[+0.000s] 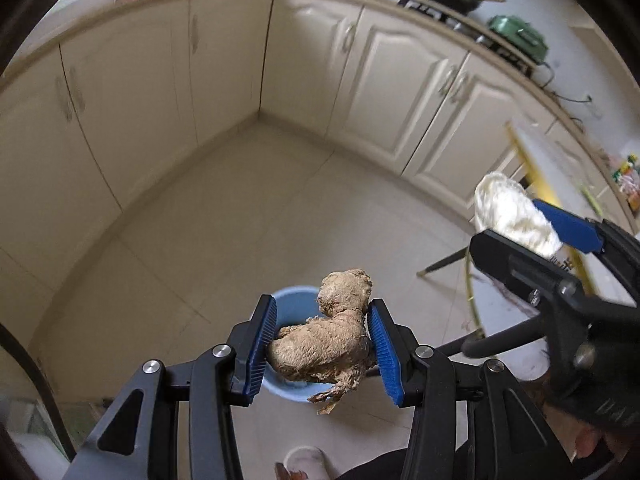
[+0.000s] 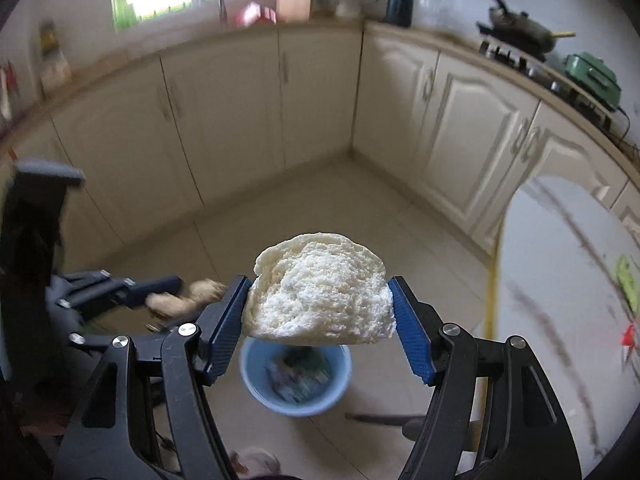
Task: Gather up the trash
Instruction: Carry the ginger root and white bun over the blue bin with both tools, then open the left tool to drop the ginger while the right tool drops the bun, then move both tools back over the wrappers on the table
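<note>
Left gripper jaws clamping knobbly brown ginger root, right gripper jaws gripping white bread chunk, round blue plastic bin on the floor below.

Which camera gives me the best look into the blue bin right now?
The right wrist view: the blue bin sits below the white bread piece with its open mouth and blurred contents visible. In the left wrist view the blue bin is mostly hidden behind the ginger root and the fingers; only rim portions show.
</note>
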A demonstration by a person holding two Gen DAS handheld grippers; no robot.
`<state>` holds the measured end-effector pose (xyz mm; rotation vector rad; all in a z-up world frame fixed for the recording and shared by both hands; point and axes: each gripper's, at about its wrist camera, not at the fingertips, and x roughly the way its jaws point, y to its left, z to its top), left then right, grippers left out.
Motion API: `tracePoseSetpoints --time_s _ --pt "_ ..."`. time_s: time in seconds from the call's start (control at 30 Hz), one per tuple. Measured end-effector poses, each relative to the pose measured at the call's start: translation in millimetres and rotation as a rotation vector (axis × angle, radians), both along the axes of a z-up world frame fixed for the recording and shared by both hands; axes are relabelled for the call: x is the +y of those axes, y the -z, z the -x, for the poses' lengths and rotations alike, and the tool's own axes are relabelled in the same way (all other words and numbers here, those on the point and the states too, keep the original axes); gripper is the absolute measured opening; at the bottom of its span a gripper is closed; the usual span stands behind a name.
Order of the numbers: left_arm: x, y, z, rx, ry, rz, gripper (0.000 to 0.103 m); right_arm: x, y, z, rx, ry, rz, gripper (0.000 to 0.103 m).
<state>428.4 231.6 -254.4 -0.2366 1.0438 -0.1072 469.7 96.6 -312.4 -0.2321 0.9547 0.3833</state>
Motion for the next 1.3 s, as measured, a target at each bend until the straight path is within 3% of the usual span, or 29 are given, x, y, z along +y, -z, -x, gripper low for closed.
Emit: tracePoseSetpoints --time_s 0.17,0.3,0.37,0.63,0.67,0.7,0.77,0.97,1.23,1.3 --pt "4.3 58.0 -27.4 0.129 0.021 0.036 0.044 13.0 62.6 -18.3 0.099 0.008 0.079 0.067" --pt "2.0 85.8 -43.2 0.181 0.031 0.008 0.047 8.8 105.6 -33.0 0.213 0.022 0.067 0.067" --pt "1.0 93.6 -48.9 0.199 0.042 -0.011 0.059 4.3 122.7 -39.5 0.266 0.03 0.037 0.067" --pt "-9.6 99.8 -85.1 0.241 0.033 -0.07 0.061 2.9 160.1 -55.7 0.374 0.022 -0.023 0.069" --pt "-11.2 98.0 -84.4 0.241 0.03 -0.076 0.061 2.0 161.6 -56.3 0.377 0.021 -0.029 0.073" --pt "-9.7 97.6 -85.0 0.239 0.025 -0.085 0.061 1.6 163.0 -57.0 0.381 0.023 -0.026 0.082" --pt "-16.1 94.5 -83.0 0.235 0.017 -0.102 0.061 3.0 161.7 -55.8 0.369 0.021 -0.023 0.092" --pt "-29.5 70.0 -65.2 0.177 -0.023 -0.125 0.061 14.9 136.2 -50.4 0.322 -0.007 -0.04 0.092" --pt "-32.3 -4.4 -15.3 0.009 -0.136 -0.146 0.062 27.3 52.6 -17.1 0.138 -0.042 -0.038 0.095" --pt "-34.9 -28.9 1.0 -0.048 -0.153 -0.156 0.066 27.4 22.5 -3.7 0.065 -0.047 -0.038 0.098"
